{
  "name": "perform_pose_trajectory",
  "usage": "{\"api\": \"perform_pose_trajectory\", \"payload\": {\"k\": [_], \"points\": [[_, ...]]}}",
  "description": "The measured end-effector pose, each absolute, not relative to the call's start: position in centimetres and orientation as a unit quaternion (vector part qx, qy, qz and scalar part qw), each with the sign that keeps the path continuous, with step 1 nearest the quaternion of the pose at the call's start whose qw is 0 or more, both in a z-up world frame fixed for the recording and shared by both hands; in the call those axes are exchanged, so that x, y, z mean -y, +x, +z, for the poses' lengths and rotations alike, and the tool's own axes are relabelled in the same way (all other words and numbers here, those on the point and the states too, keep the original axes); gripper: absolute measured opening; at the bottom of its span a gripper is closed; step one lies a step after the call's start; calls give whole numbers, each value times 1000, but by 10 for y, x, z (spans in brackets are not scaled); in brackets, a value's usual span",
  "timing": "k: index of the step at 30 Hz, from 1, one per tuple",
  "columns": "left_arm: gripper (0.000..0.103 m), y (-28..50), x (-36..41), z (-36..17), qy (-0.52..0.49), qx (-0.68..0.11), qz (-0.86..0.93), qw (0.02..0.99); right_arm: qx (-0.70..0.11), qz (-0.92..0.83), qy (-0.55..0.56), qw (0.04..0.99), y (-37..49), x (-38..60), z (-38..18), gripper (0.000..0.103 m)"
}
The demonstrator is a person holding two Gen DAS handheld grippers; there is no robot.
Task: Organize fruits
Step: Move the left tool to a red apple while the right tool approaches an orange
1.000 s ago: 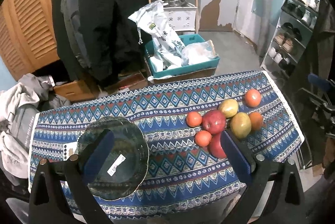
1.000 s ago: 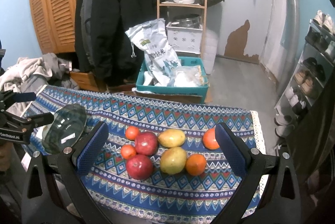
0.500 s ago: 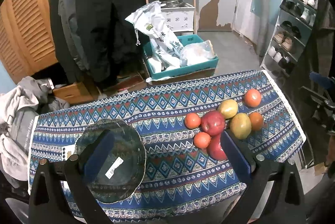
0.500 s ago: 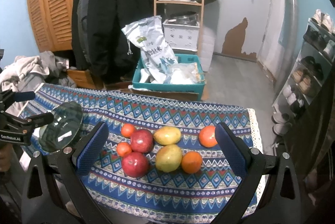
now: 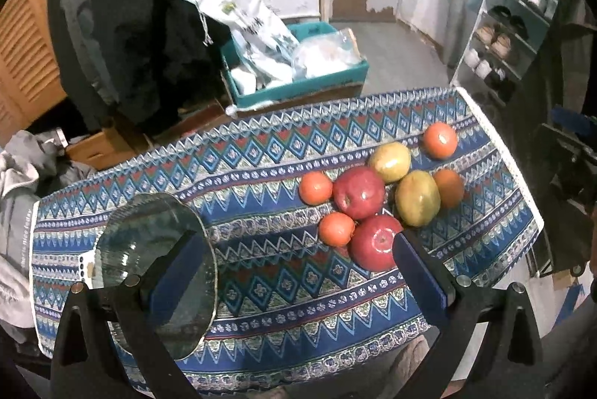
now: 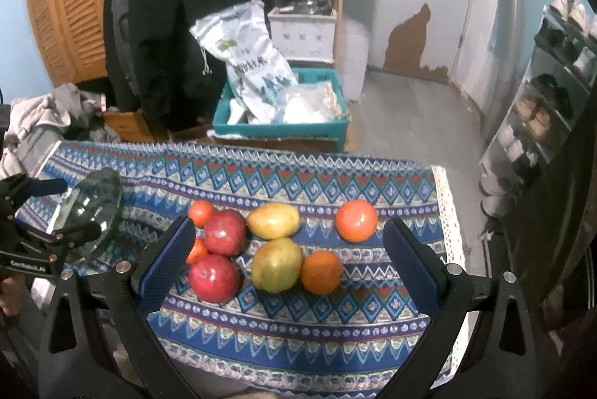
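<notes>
A cluster of fruit lies on the right half of a patterned blue tablecloth (image 5: pixel 261 287): two red apples (image 5: pixel 358 192) (image 5: pixel 375 242), two yellow-green mangoes (image 5: pixel 417 198) (image 5: pixel 390 162), and several oranges (image 5: pixel 316 188). A clear glass bowl (image 5: pixel 149 249) sits at the left. My left gripper (image 5: pixel 298 272) is open above the front of the table, its left finger over the bowl. My right gripper (image 6: pixel 289 264) is open, hovering over the fruit: apple (image 6: pixel 214 277), mango (image 6: pixel 277 264), orange (image 6: pixel 321 272). The bowl (image 6: pixel 95 208) shows at left.
Beyond the table's far edge a teal crate (image 5: pixel 294 78) holds a white sack and bags. Dark coats hang at the back left, a wooden shelf at the back, a shoe rack (image 5: pixel 515 37) at the right. Clothes are piled at the left.
Both grippers have moved forward and lower toward the table. The fruit and bowl appear larger. Nothing has been taken hold of.
</notes>
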State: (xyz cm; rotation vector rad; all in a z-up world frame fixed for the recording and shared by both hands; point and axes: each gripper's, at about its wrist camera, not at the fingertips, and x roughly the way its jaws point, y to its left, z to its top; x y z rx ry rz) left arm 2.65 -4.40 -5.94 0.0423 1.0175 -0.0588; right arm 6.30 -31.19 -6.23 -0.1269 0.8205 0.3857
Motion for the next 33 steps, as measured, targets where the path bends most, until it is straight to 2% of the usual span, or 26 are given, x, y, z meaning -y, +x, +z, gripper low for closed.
{"api": "perform_pose_trajectory", "payload": {"k": [12,26,30,33], "points": [[102,51,73,-112,21,-551,-52,833,-468,174,-63,864,93,329,-118,100],[102,70,100,-180,4,-628,-55,776,-535,171,-127,818,110,333,-191,100],[102,71,106,-191,0,-642,-53,765,-547,178,-156,803,115,330,-210,94],[102,76,109,-198,-5,-646,-53,761,-555,186,-170,793,119,328,-224,94]]}}
